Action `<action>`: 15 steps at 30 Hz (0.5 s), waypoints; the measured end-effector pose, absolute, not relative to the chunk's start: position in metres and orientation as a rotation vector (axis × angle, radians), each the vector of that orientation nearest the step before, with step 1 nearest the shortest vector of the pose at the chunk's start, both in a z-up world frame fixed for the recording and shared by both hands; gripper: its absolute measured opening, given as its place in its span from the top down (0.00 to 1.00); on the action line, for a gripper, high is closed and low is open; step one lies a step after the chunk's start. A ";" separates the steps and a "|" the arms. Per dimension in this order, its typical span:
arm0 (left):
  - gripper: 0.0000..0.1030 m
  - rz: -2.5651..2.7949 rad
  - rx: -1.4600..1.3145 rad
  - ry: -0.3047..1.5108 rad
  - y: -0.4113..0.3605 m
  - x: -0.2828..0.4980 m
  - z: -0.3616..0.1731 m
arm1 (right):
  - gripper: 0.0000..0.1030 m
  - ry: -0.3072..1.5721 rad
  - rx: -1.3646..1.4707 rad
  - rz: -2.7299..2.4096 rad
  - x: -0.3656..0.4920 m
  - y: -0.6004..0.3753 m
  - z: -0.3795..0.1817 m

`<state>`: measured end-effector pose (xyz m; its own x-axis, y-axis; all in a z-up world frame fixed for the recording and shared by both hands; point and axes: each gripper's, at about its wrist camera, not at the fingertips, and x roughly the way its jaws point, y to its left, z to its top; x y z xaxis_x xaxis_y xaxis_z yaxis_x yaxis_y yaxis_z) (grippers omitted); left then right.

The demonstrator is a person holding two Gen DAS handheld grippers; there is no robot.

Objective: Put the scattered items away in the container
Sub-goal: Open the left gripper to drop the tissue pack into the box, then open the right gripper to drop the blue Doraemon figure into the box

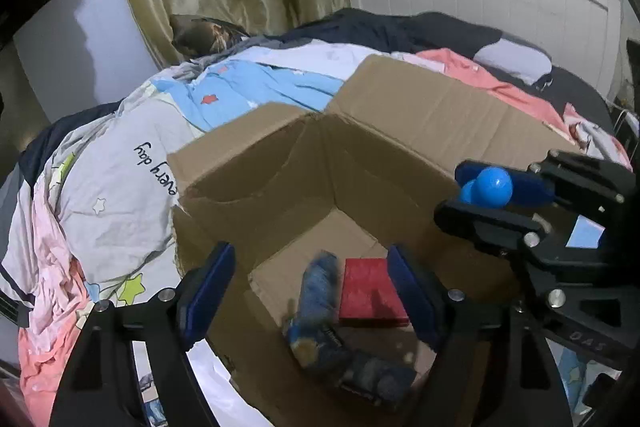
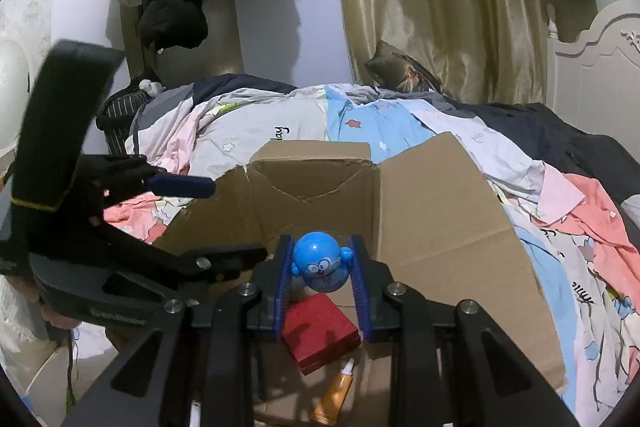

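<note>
Right hand-held gripper clamped on blue toy, held upright over cardboard box opening, floor w/ red box at 6 o'clock below; left hand-held gripper jaws apart, empty, blurred blue packet beneath, inside box

The left gripper points steeply downward, its two blue-padded fingers spread wide with nothing pressed between them. In the right wrist view it shows from the side at the left, fingers apart. The right gripper tilts gently downward, its fingers drawn close and clamped on a blue toy. In the left wrist view it reaches in from the right, higher than the left gripper and near it.
</note>
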<state>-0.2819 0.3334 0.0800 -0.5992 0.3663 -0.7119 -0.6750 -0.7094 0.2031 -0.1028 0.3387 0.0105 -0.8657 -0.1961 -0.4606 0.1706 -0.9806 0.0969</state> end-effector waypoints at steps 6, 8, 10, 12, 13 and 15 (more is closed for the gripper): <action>0.10 2.271 -0.879 0.647 0.338 -0.279 0.075 | 0.75 -0.078 0.707 -2.874 -0.102 0.340 0.011; 0.08 2.275 -0.873 0.655 0.338 -0.277 0.076 | 0.75 -0.067 0.703 -2.883 -0.102 0.338 0.011; 0.05 2.281 -0.862 0.661 0.338 -0.274 0.078 | 0.75 -0.067 0.688 -2.889 -0.100 0.338 0.012; 0.05 2.285 -0.866 0.664 0.338 -0.274 0.078 | 0.75 -0.070 0.680 -2.885 -0.101 0.337 0.012; 0.05 2.282 -0.875 0.661 0.337 -0.274 0.078 | 0.75 -0.072 0.676 -2.883 -0.102 0.338 0.012; 0.05 2.280 -0.884 0.670 0.337 -0.273 0.079 | 0.75 -0.067 0.666 -2.887 -0.102 0.338 0.012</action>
